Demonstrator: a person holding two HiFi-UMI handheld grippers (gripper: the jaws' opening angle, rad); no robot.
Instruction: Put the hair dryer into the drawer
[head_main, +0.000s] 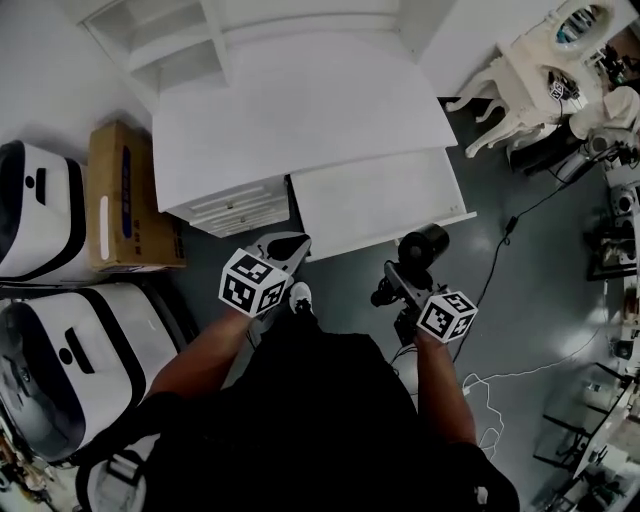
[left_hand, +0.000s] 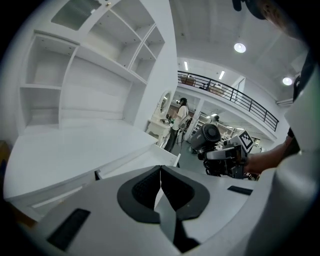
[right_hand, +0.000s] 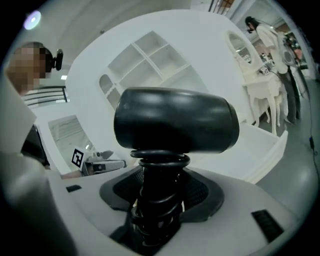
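My right gripper (head_main: 400, 285) is shut on the black hair dryer (head_main: 421, 246), held just in front of the open white drawer (head_main: 375, 195) of the white desk (head_main: 300, 110). In the right gripper view the hair dryer's barrel (right_hand: 175, 120) stands above the jaws and its cord-wrapped handle (right_hand: 157, 195) is clamped between them. The drawer's front rim (right_hand: 270, 150) lies to the right. My left gripper (head_main: 290, 243) hovers at the drawer's left front corner. Its pads (left_hand: 165, 187) are pressed together with nothing between them. The hair dryer (left_hand: 210, 134) shows to its right, the drawer (left_hand: 150, 159) ahead.
A cardboard box (head_main: 125, 195) and white rounded cases (head_main: 60, 360) stand on the floor at left. Closed drawers (head_main: 235, 208) sit left of the open one. A white vanity table with a chair (head_main: 530, 85) is at the upper right. Cables (head_main: 500, 250) trail across the grey floor.
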